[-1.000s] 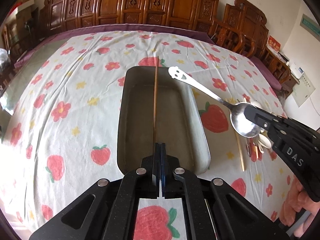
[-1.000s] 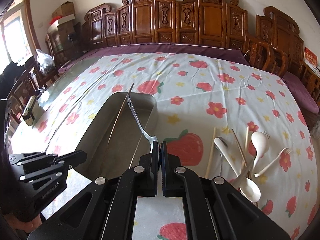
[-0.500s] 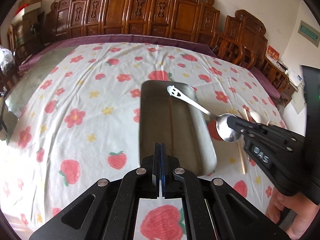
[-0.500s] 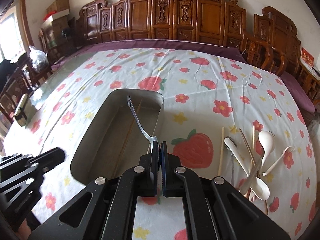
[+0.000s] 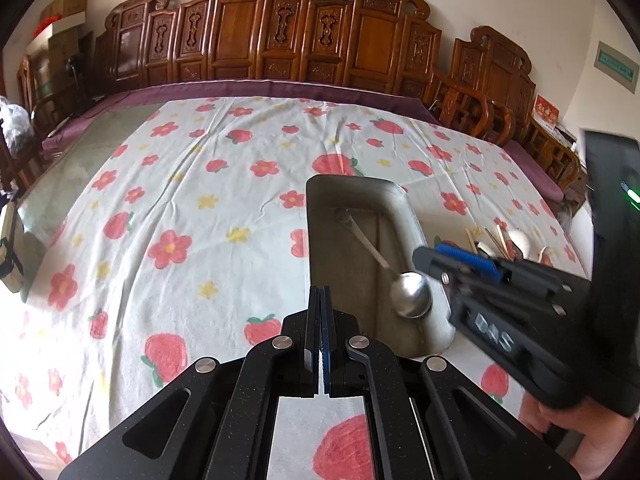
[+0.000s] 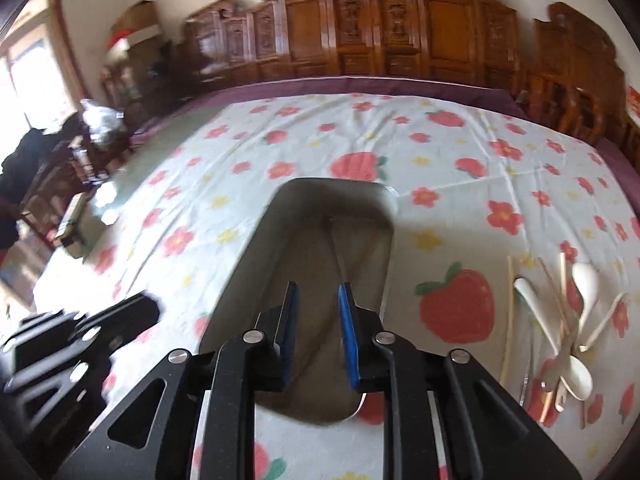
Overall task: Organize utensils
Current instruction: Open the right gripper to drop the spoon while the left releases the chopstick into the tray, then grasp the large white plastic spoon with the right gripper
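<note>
the right gripper (image 6: 318,296) has its fingers (image 6: 289,312) spreading over the metal tray (image 6: 256,280) with nothing between them, and the steel spoon (image 5: 408,294) lies in the tray just off their tips. best to finish opening, lift straight clear of the rim, then swing right to the loose utensils (image 6: 568,332) on the table (image 5: 200,200). the left gripper (image 5: 321,320) hangs beside the tray, fingers pressed together on nothing.
</note>
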